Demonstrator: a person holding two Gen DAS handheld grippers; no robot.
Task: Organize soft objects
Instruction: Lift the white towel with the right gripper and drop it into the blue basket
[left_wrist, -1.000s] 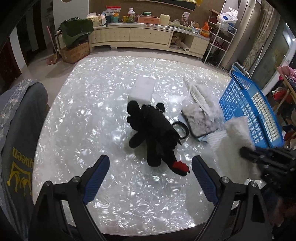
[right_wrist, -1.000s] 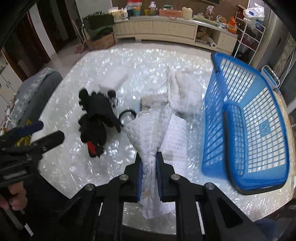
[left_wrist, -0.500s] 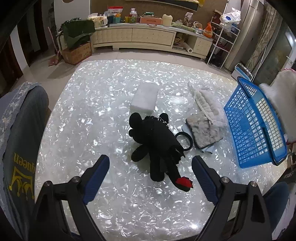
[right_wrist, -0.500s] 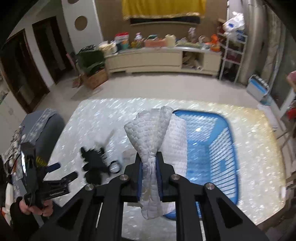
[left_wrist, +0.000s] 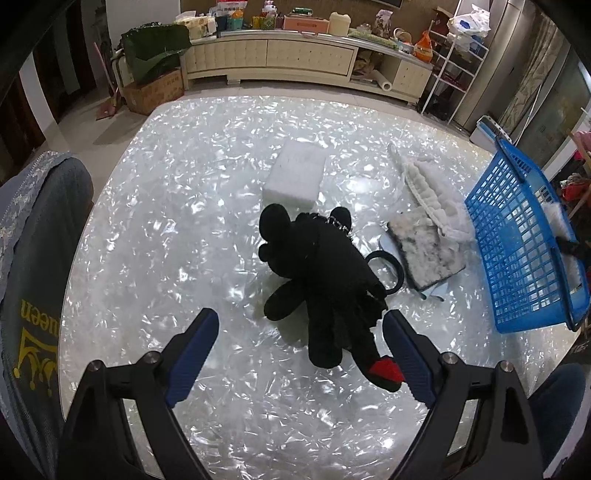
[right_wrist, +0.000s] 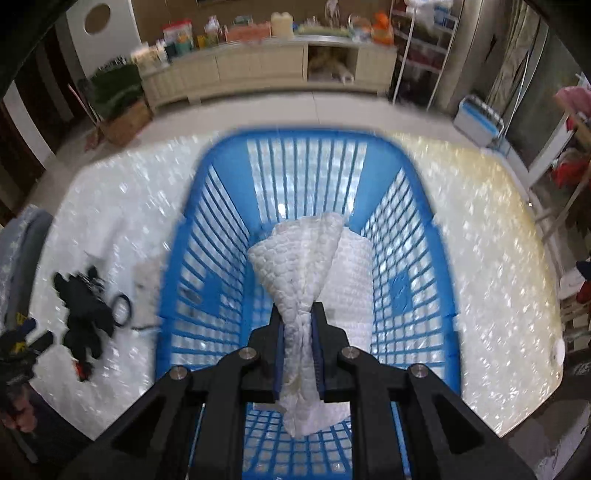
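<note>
Yellow letters reading "ueen" under a crown mark show on the grey chair cover (left_wrist: 33, 295) at the left. The right gripper (right_wrist: 299, 325) pinches a white quilted cloth (right_wrist: 306, 266) tight between narrow fingers, now above the blue basket (right_wrist: 207, 236); a second ago it hung over the table beside the basket. The left gripper (left_wrist: 299, 325) stands wide and empty over the black plush toy (left_wrist: 321, 273), slightly nearer than before.
</note>
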